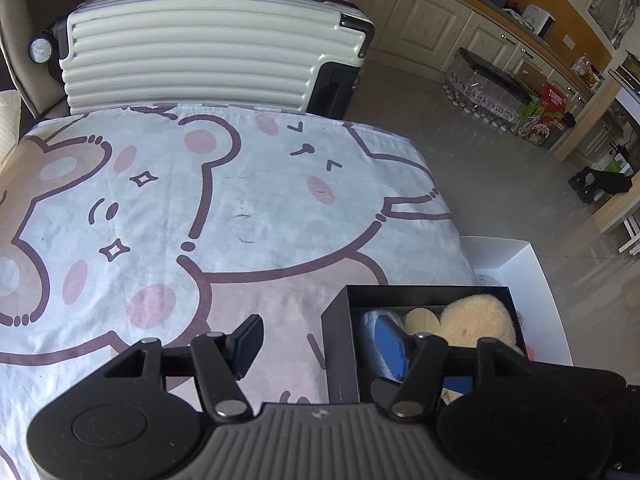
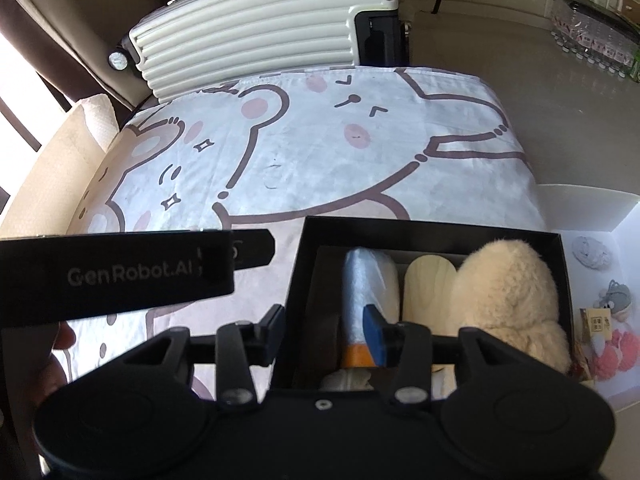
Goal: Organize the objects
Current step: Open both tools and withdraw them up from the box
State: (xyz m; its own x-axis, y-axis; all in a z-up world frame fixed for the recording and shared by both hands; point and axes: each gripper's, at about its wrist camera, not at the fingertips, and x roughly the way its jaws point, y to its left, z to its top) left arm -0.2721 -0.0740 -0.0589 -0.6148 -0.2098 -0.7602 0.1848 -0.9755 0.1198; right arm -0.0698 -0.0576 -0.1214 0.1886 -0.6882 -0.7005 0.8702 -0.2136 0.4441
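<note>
- The left gripper (image 1: 320,340) hung wide open over the near right part of the bench (image 1: 240,208), which was covered with a cartoon-bear cloth (image 1: 168,200); one blue-padded finger was over the cloth, the other over the black box (image 1: 340,344).
- The right gripper (image 2: 328,330) was also spread apart and held nothing, its fingers straddling the black box's left wall.
- The black box (image 2: 296,300) sat at the bench's near right corner, lid off, and held three things side by side: a pale blue plush with an orange end (image 2: 368,280) on the left, a pale wooden oval piece (image 2: 430,284) in the middle, and a fluffy cream plush (image 2: 512,296) on the right, touching its neighbour.
- A white box (image 2: 624,216) stood just beside it to the right, holding a grey ball (image 2: 591,253), a small grey plush (image 2: 616,296) and a pink plush (image 2: 616,354).
- A ribbed white suitcase (image 1: 200,52) lay against the far edge of the bench.
</note>
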